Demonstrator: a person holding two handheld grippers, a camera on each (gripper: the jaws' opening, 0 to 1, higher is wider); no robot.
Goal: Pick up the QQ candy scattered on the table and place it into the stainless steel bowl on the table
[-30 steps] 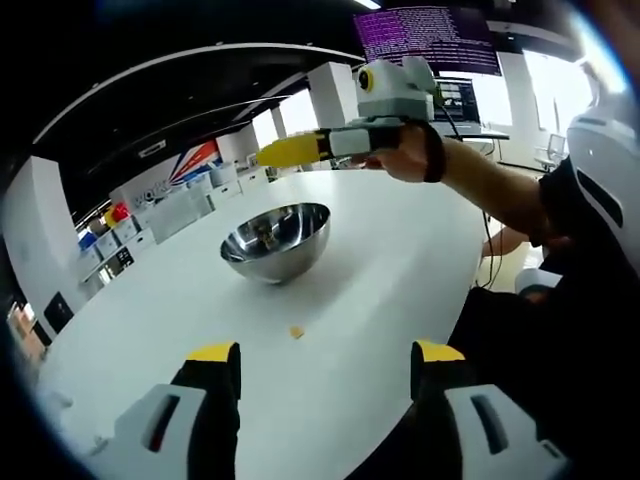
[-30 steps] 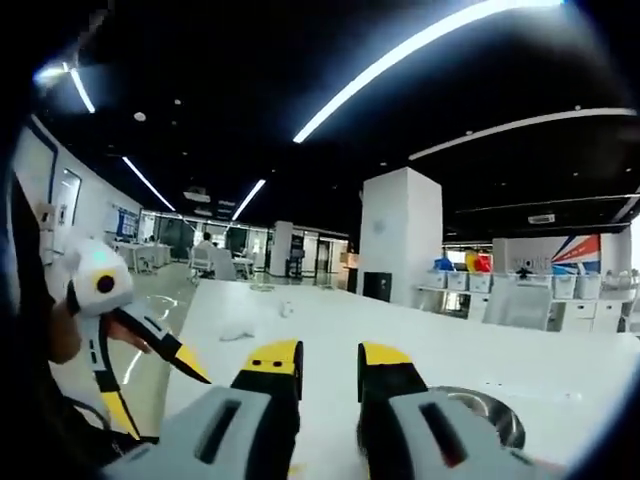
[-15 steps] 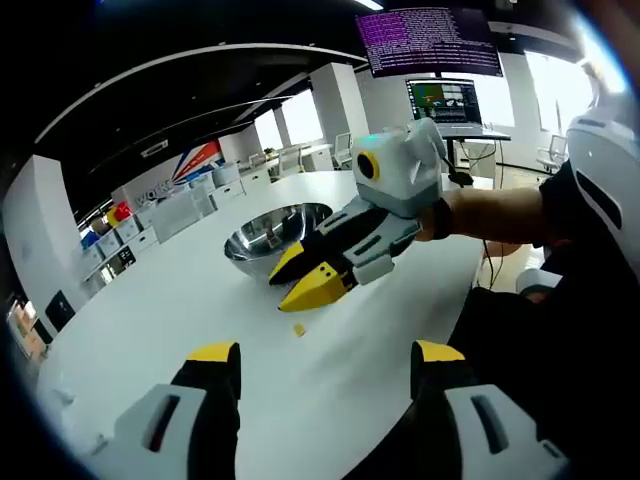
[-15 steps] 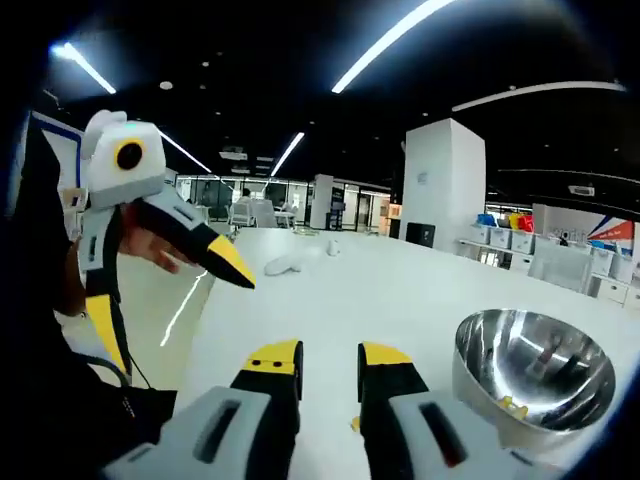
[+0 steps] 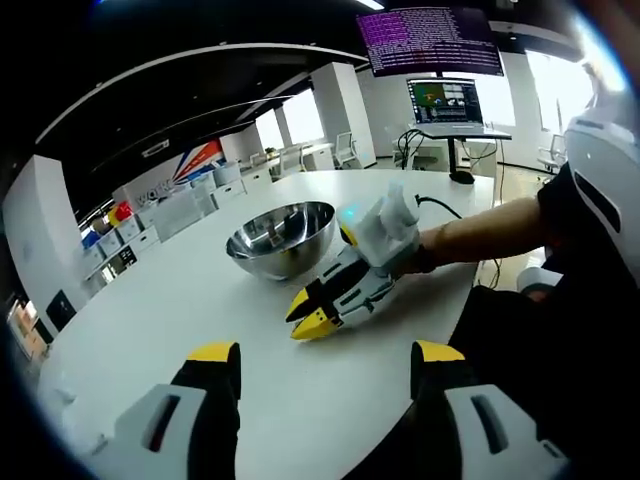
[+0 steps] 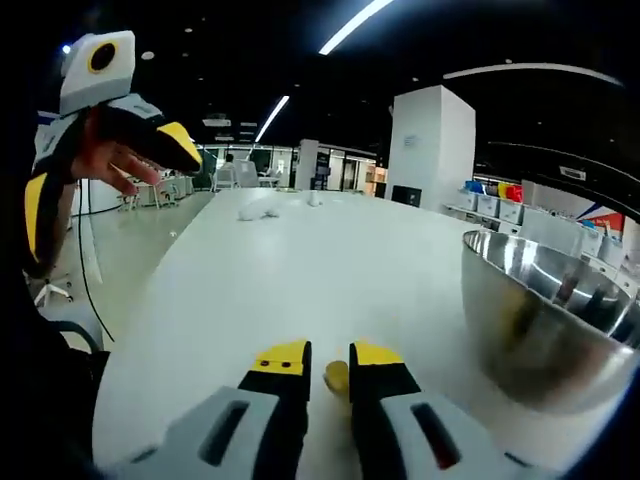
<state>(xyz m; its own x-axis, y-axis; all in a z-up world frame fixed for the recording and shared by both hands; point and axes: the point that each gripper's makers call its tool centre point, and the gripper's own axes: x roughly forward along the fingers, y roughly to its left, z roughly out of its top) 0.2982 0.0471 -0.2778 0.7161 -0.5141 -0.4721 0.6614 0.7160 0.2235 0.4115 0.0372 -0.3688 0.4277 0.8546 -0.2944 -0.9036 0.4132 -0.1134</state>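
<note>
A small yellow QQ candy (image 6: pixel 336 377) lies on the white table (image 6: pixel 300 270) between the tips of my right gripper (image 6: pixel 330 360). Its jaws stand narrowly open, with a thin strip of table showing between the left jaw and the candy. In the left gripper view the right gripper (image 5: pixel 308 317) is tipped down onto the table in front of the stainless steel bowl (image 5: pixel 280 238), covering the candy. The bowl (image 6: pixel 545 320) is close on the right. My left gripper (image 5: pixel 325 360) hovers wide open and empty, and appears raised at the upper left (image 6: pixel 110 170).
A person's arm (image 5: pixel 480 225) reaches in from the right, over the table's near edge (image 5: pixel 440 300). A monitor on a stand (image 5: pixel 445 100) and a purple screen (image 5: pixel 430 38) are beyond the table. Small white items (image 6: pixel 262 210) lie at the table's far end.
The right gripper came down from above the bowl to the table, and its tips now flank the candy with the jaws slightly narrower. The left gripper has held still.
</note>
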